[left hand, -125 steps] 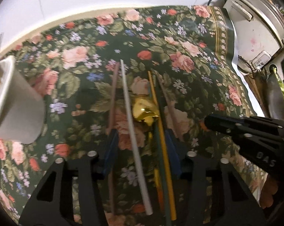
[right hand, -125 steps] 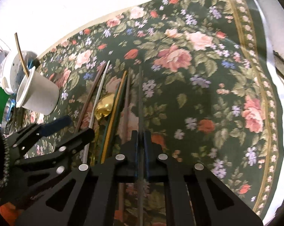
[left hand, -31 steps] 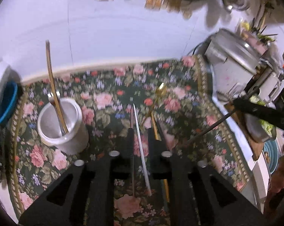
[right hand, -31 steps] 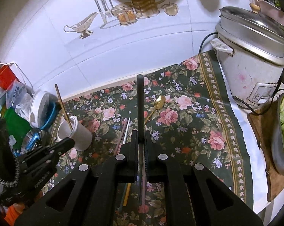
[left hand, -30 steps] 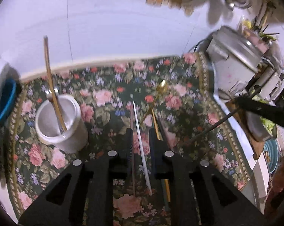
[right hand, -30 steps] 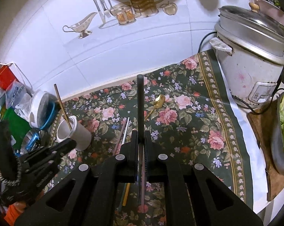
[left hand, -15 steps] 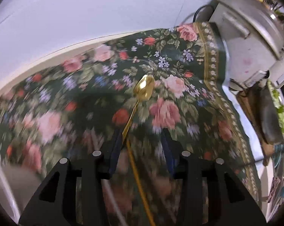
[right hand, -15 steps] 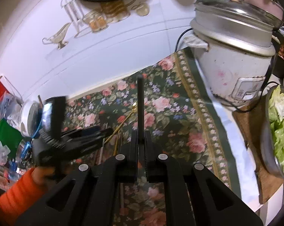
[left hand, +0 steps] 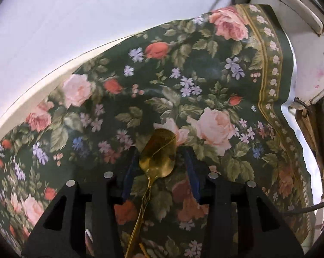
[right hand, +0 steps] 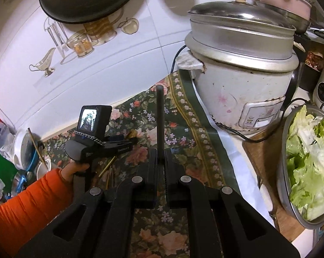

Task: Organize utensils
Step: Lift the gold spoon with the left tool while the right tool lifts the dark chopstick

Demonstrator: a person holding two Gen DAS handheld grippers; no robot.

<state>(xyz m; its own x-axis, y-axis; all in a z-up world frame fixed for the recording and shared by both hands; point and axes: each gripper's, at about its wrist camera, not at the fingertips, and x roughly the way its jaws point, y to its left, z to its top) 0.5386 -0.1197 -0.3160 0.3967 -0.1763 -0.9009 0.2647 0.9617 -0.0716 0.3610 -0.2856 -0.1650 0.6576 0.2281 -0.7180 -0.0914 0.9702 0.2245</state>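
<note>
Black jaws of the right hand-held gripper [right hand: 159,157] pinch a dark chopstick [right hand: 159,116] upright. Beyond, the left hand-held gripper [left hand: 160,159], newly spread, straddles the gold spoon [left hand: 158,157] lying untouched on the floral-clothed desk [left hand: 204,68].

A: The spoon [left hand: 158,157] looks like polished gold-toned metal, glossy; the floral cloth [left hand: 204,81] under it seems smooth, with a faint sheen like oilcloth.

B: The left gripper [left hand: 162,161] is matt black plastic; its pads [left hand: 128,176] look like blue rubbery strips; the screw heads are dull metal.

A: The right gripper [right hand: 159,157] clamps a matt black chopstick [right hand: 159,116]; the rice cooker [right hand: 243,86] is scuffed white enamel, with a brushed metal lid.

B: The wall tiles [right hand: 119,64] are glossy; the sleeve [right hand: 28,202] is soft orange knit; the bowl [right hand: 286,189] is shiny steel.
</note>
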